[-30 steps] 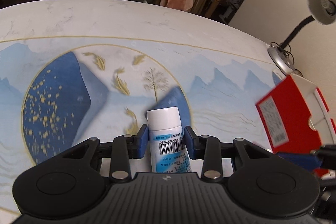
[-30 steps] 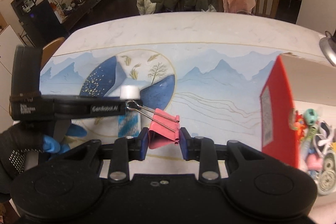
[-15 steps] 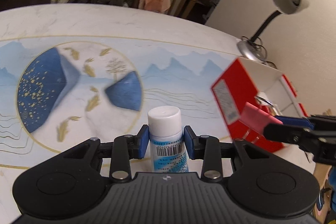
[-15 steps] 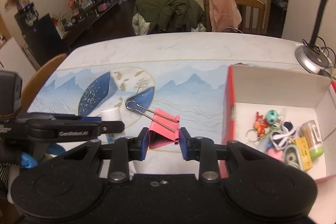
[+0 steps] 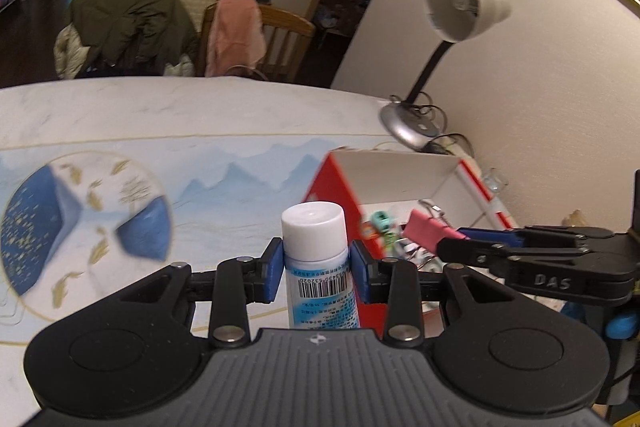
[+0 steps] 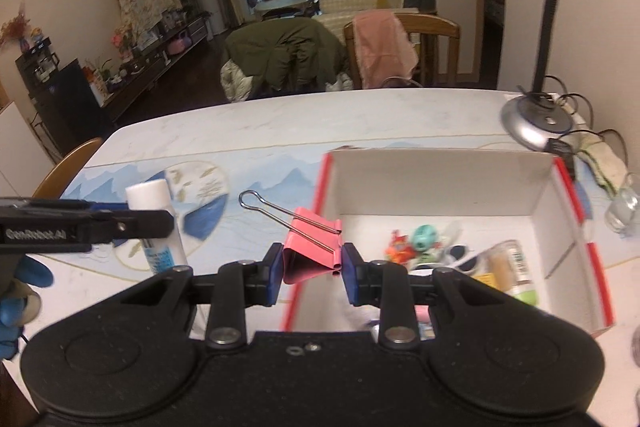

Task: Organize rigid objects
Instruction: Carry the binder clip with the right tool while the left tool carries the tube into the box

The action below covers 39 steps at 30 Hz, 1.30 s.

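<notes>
Pinching the white bottle [image 5: 314, 255] in my left gripper [image 5: 316, 265] and the pink binder clip [image 6: 314, 247] in my right gripper [image 6: 308, 267], I approach the red box [image 6: 440, 183]. I should clear its near wall, then release each item low over bare floor.

Gripper body hides the white bottle's [image 5: 316, 259] base; small items inside the red box [image 6: 440, 183] blur together.

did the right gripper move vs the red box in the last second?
Yes. The right gripper, shut on the pink binder clip, has come toward the red box: the box sat at the right edge of its view earlier, and its near-left corner now lies just beyond the clip.
</notes>
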Motion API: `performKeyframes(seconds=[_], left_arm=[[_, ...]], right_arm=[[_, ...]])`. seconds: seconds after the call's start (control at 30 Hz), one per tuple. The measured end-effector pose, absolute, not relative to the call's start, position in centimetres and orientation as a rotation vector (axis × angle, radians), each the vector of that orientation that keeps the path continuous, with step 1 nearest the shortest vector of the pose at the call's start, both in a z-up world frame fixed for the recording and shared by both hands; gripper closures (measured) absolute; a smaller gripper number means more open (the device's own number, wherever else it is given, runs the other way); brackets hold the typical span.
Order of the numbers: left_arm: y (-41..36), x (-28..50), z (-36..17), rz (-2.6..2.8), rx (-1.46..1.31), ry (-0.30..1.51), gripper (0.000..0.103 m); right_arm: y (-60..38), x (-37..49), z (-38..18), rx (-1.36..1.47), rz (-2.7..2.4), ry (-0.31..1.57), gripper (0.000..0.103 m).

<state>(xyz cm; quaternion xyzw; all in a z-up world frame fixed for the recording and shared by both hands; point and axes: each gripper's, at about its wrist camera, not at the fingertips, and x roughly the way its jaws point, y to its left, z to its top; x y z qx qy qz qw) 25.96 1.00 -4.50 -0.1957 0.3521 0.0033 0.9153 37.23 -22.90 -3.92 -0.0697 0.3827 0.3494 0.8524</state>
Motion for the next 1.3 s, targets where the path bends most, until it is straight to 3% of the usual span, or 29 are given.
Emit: performKeyframes(seconds=[0.53,1.3], left_arm=[[-7.8,34.6,-1.1,-0.101,-0.315,0.739,0.068],[-11.7,46.4,-10.1,-0.004,-0.156,1.002,0.068]], right_arm=[[-31.5,43.6,-5.5,-0.125,0.573,0.788,0.074],[-30.3,49.3,-11.4,-0.163,0.561,0.842,0.074]])
